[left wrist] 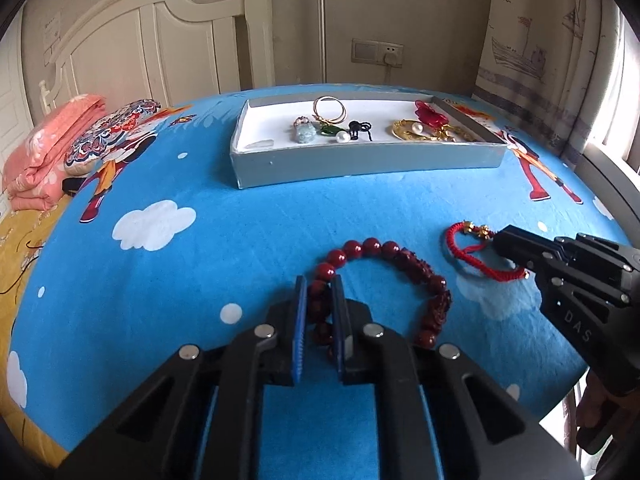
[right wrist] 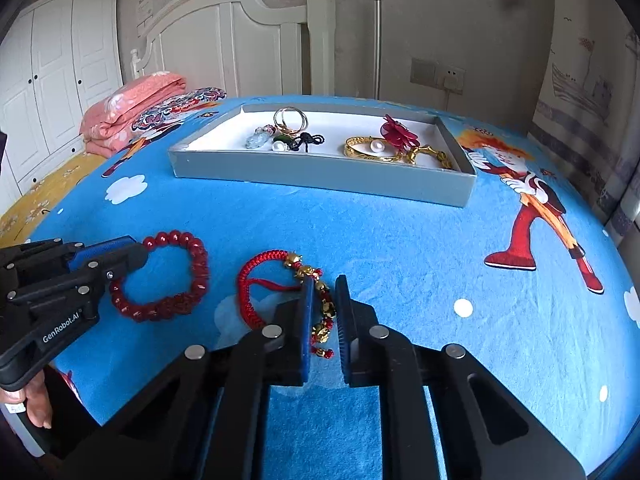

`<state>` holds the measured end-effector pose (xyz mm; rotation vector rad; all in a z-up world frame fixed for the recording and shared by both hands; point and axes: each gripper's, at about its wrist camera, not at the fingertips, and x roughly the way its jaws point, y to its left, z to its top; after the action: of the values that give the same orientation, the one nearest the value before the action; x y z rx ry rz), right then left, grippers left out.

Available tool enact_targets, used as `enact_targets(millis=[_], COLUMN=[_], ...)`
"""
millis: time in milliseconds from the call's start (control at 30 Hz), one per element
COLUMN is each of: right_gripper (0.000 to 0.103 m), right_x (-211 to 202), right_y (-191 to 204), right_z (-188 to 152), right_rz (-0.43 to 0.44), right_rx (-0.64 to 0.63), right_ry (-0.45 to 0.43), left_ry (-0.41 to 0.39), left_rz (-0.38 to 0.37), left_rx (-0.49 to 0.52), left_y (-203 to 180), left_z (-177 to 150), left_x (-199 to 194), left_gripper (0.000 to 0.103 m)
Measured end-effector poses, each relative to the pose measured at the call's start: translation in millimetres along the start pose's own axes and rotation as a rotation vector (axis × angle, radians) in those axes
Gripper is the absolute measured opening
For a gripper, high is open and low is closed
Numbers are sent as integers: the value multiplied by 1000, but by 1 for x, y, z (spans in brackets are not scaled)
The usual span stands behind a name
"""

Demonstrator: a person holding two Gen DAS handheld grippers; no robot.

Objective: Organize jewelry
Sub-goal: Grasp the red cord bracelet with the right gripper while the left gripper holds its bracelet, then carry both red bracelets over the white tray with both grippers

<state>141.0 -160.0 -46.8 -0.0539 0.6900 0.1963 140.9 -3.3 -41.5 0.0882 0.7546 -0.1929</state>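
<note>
A dark red bead bracelet (left wrist: pixel 400 272) lies on the blue bedspread (left wrist: pixel 248 216); my left gripper (left wrist: pixel 320 284) has closed its jaws on the bracelet's left side. It shows from the side in the right wrist view (right wrist: pixel 120 256) on the beads (right wrist: pixel 180 280). A red cord bracelet with gold charms (right wrist: pixel 280 284) lies to the right; my right gripper (right wrist: pixel 325 284) straddles its gold-charm side, pads close against it. In the left wrist view the right gripper (left wrist: pixel 500 246) sits on the cord bracelet (left wrist: pixel 472 248).
A grey tray (left wrist: pixel 360 160) with a white floor holds gold rings, a jade pendant, pearls, a gold bangle and a red flower piece (right wrist: pixel 398 132). Folded pink bedding (left wrist: pixel 48 152) and a patterned pillow lie far left. A headboard and curtain stand behind.
</note>
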Motion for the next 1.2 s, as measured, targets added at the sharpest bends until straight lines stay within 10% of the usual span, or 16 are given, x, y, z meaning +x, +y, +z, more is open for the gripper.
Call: enact_targets(millis=[800, 1200], right_gripper=[9, 9], right_x=[-30, -16], right_y=[-33, -49], right_z=[66, 127], right_rz=[-27, -50], right_rx=[45, 42], right_ry=[-119, -163], left_ry=[-219, -237], left_rz=[-24, -46], left_rx=[39, 17], left_y=[-17, -10], left_z=[95, 158], left_x=[-44, -6], left_gripper=[11, 11])
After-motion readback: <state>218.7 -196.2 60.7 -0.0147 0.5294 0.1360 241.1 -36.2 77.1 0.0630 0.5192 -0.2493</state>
